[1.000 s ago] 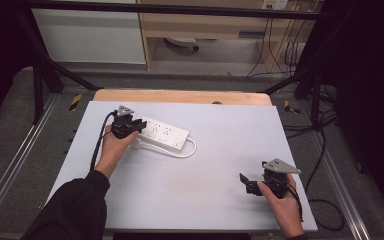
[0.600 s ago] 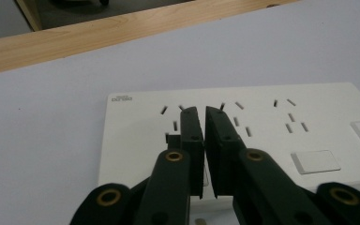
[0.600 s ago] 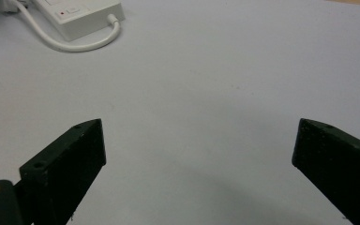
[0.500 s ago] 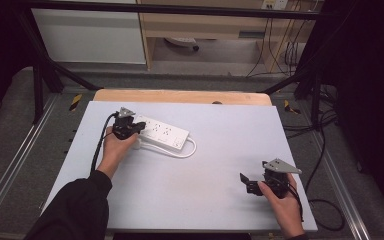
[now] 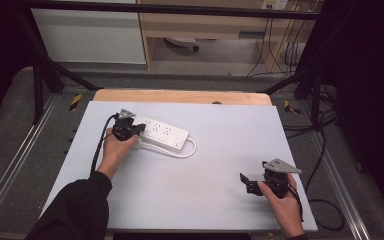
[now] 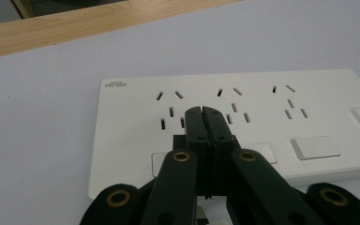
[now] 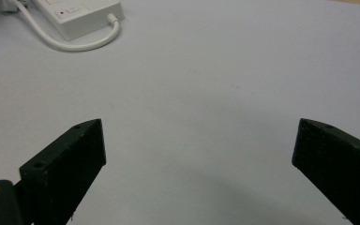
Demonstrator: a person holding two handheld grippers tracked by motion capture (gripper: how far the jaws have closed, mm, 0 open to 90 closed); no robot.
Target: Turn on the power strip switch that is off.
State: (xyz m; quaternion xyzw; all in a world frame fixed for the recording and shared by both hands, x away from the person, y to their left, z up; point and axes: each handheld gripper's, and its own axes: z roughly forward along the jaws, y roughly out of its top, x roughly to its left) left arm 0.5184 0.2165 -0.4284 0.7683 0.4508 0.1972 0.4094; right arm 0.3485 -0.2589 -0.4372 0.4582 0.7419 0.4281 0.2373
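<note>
A white power strip (image 5: 165,134) lies flat on the pale table (image 5: 205,200) at the far left, its short white cord (image 5: 190,150) looping off its right end. My left gripper (image 5: 139,129) is over the strip's left end. In the left gripper view its jaws are pressed together with nothing between them (image 6: 202,110), tips just above the socket holes of the strip (image 6: 272,101). My right gripper (image 5: 246,183) rests near the front right of the table. It stands open (image 7: 197,136) over bare table, with the strip (image 7: 84,14) and its cord (image 7: 70,44) far off.
A wooden board edge (image 5: 180,96) runs along the table's far side. Black frame bars (image 5: 40,75) and metal rails flank the table. Dark cables (image 5: 325,150) trail on the floor at the right.
</note>
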